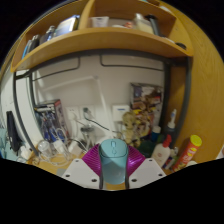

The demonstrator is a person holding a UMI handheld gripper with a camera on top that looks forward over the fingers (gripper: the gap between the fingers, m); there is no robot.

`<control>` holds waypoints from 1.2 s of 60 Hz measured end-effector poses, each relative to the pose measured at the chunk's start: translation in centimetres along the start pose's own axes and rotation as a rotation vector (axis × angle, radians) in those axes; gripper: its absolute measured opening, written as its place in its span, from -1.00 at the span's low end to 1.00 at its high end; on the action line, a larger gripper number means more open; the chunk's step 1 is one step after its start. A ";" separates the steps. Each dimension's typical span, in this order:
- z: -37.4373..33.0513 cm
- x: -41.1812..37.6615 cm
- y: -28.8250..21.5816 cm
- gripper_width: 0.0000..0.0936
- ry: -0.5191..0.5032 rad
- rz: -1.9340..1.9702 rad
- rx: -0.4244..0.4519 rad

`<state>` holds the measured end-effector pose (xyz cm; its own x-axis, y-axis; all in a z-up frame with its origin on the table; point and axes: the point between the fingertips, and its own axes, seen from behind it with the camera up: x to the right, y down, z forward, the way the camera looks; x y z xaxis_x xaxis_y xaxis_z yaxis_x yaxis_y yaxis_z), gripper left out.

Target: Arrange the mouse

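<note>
A light-blue mouse (114,160) stands on end between the gripper (114,166) fingers, its sides pressed by the magenta pads (93,160), so the gripper is clamped on it. Beyond lies a cluttered desk (60,158) with a yellow bottle (190,148) at right. A wooden shelf (100,40) spans far above.

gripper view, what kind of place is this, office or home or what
Probably a home study desk, cluttered. A wooden shelf with books runs overhead, bottles and small items crowd the desktop against a white wall, and the gripper holds a light blue object between its pads.
</note>
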<state>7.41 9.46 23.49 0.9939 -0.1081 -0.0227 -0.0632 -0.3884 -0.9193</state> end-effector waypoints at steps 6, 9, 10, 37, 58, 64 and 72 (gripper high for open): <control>1.1 -5.6 -0.8 -0.38 -0.043 -0.032 0.006; 2.0 -8.5 0.2 -0.38 -0.075 -0.037 -0.018; 2.3 -9.4 0.8 -0.38 -0.084 -0.039 -0.030; 7.5 -15.5 22.6 -0.38 -0.104 -0.075 -0.417; 7.3 -15.7 24.7 0.09 -0.105 -0.084 -0.452; 6.7 -15.3 22.5 0.74 -0.086 -0.064 -0.419; 4.4 -15.3 16.7 0.86 -0.102 -0.024 -0.337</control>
<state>-8.43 8.71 6.78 0.9983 -0.0100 -0.0575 -0.0493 -0.6717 -0.7392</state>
